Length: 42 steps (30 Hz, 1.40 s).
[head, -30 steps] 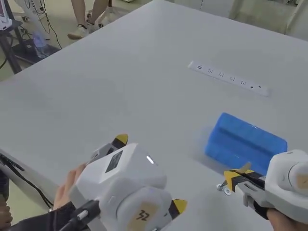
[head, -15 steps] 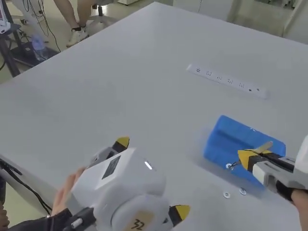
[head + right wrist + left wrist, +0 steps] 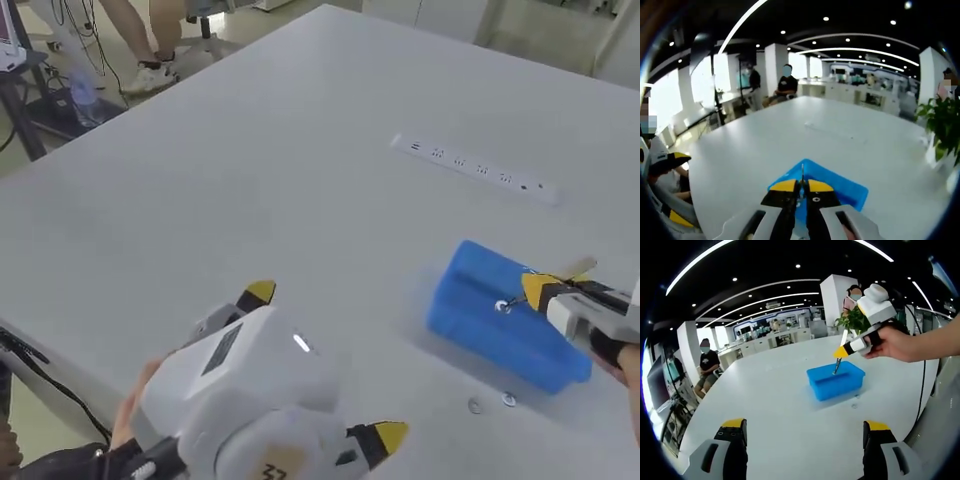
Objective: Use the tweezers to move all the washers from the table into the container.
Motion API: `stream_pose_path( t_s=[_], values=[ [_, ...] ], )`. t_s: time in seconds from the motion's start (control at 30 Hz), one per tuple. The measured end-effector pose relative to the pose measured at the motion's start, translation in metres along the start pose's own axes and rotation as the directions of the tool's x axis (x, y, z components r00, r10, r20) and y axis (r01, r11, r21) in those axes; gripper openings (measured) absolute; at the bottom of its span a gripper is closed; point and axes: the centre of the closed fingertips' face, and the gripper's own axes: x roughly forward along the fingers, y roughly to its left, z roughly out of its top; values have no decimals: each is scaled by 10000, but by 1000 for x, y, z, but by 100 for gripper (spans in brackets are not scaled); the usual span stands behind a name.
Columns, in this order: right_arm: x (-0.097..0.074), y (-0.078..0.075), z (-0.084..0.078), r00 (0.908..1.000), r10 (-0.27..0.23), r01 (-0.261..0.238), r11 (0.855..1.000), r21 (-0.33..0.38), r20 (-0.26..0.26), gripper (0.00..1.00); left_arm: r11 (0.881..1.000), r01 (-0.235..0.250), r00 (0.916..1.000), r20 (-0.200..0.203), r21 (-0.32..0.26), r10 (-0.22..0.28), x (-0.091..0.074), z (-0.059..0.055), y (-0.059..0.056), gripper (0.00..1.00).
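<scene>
Washer apparently in tweezers, right gripper clamped on them, hangs over bin, not yet dropped; two washers left on table at bin's 6 o'clock; left gripper wide, idle.

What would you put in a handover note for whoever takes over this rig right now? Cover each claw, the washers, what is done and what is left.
Left claw: open, empty, low over the table's near side.
Right claw: shut on tweezers, which seem to pinch a washer over the blue box.
Done: cannot tell whether any washers lie in the box.
Left: drop this washer in, then fetch the two washers on the table beside the box.
</scene>
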Motion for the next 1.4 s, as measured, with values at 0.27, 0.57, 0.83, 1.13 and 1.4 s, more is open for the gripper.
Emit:
stream_pose_path(
  t_s=[0.27, 0.57, 0.83, 1.13, 1.4],
  values=[
    [19, -1, -27, 9973, -59, 35, 9994, -330, -726, 2, 9999, -57, 9998, -174, 98, 59, 1, -3, 1, 99],
    [29, -3, -48, 9922, -80, 25, 9990, -442, -1241, 3, 9998, -148, 9995, -285, 133, 151, 2, -5, 2, 99],
    [34, -5, -55, 9902, -114, 53, 9990, -439, -1389, 3, 9997, -132, 9992, -387, 203, 140, 3, -7, 2, 99],
    [32, -6, -57, 9915, -189, 127, 9987, -489, -1288, 2, 9994, -130, 9985, -522, 306, 146, 3, -9, 1, 99],
    [32, -5, -56, 9913, -222, 139, 9978, -642, -1300, 3, 9993, -90, 9985, -541, 351, 109, 3, -10, 0, 99]
  ],
)
